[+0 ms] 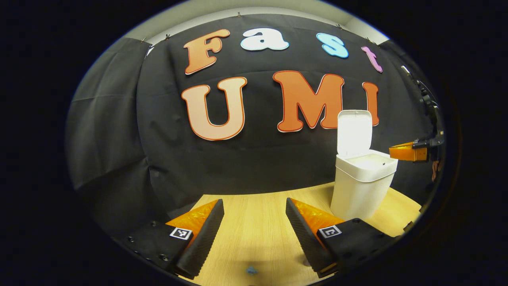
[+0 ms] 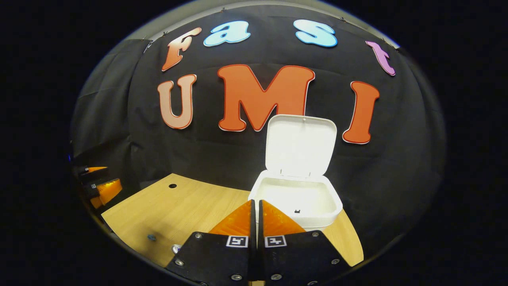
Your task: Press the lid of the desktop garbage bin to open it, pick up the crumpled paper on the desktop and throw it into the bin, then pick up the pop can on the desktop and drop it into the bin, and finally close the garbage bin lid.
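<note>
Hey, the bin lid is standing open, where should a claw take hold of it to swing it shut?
Take the lid at its free top edge, farthest from the hinge on the bin's back rim, probably coming from above and behind. It stands nearly upright, so pushing that edge forward and down should tip it shut.

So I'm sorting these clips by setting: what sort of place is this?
Most likely a staged recording booth, not a home: black cloth wall behind a bare wooden desktop, on which stands a white bin with its lid up, handled with hand-held grippers, left open, right shut.
</note>
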